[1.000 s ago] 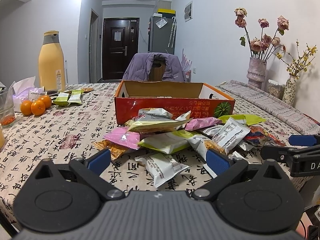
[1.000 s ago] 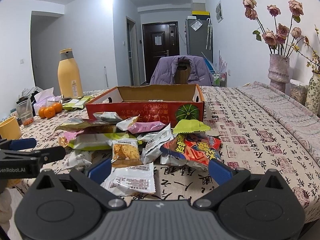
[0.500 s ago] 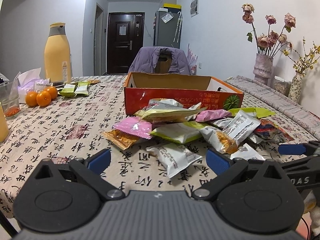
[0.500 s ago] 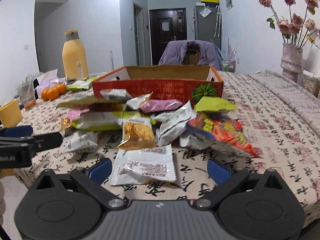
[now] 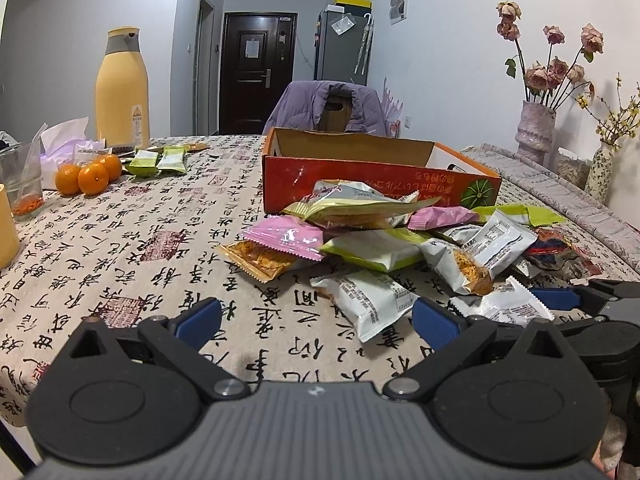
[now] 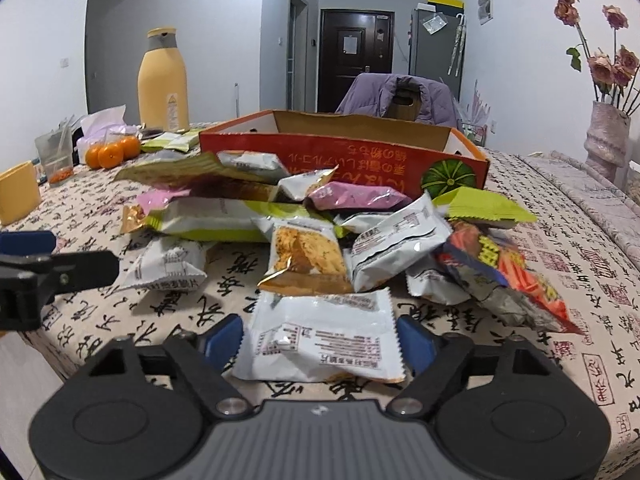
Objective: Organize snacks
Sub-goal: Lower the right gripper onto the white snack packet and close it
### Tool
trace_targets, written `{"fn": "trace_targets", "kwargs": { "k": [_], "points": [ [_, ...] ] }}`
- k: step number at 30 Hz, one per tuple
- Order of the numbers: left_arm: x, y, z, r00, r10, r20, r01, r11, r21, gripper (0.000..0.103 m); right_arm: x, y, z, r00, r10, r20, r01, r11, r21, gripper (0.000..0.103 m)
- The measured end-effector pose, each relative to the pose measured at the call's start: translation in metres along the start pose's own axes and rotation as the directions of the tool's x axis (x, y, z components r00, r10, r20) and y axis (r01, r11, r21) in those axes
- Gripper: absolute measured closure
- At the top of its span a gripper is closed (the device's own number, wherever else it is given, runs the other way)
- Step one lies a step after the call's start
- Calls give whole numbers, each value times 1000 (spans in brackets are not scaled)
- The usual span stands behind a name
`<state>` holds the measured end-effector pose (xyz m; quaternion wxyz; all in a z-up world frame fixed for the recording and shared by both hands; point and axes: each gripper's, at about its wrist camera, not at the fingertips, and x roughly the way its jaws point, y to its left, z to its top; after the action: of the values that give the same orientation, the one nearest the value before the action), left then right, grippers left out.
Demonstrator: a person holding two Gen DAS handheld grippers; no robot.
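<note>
my right gripper (image 6: 320, 340) has its jaws spread but just now narrowing, one on each side of a white snack packet (image 6: 322, 344) lying flat at the near edge of the surface (image 6: 560, 256). the blue pads sit just beside the packet's crimped side edges; i cannot tell that they press it yet. i judge the packet light, puffy and crinkly, its film slippery, its contents likely brittle, so i would take it across the middle of its width, gently, not by the thin sealed ends.

my left gripper (image 5: 316, 322) has its jaws spread wide with only the patterned cloth between them; another white packet (image 5: 370, 304) lies just ahead of its right pad.

beyond lies the loose pile: a packet showing a golden biscuit (image 6: 306, 258) touches the far edge of my packet, a grey-white one (image 6: 396, 246) leans on it, and a red and orange bag (image 6: 506, 276) lies to the right. these could drag along when i lift.

behind the pile stands the open orange cardboard box (image 6: 360, 160), which i take to be where the snacks go. well off to the left are oranges (image 6: 112, 152), a tall yellow bottle (image 6: 163, 80) and a yellow cup (image 6: 18, 192).
</note>
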<state>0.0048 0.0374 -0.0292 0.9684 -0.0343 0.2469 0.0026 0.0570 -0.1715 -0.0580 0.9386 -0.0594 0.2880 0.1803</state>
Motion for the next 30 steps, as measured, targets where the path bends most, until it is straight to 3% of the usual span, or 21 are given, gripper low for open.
{"fn": "trace_targets", "kwargs": {
  "k": [9, 13, 18, 30],
  "points": [
    [3, 0, -2, 1000, -2, -20, 2, 1000, -6, 0, -2, -4, -3, 1000, 26, 17, -26, 1000, 8, 29],
    [5, 0, -2, 1000, 0, -29, 0, 1000, -11, 0, -4, -6, -4, 999, 33, 25, -34, 999, 10, 41],
    [5, -1, -2, 1000, 1, -32, -1, 1000, -9, 0, -8, -7, -6, 999, 43, 34, -43, 999, 9, 46],
    [8, -7, 1, 999, -9, -46, 9, 1000, -6, 0, -20, -18, -7, 996, 60, 72, -64, 997, 52, 53]
  ]
}}
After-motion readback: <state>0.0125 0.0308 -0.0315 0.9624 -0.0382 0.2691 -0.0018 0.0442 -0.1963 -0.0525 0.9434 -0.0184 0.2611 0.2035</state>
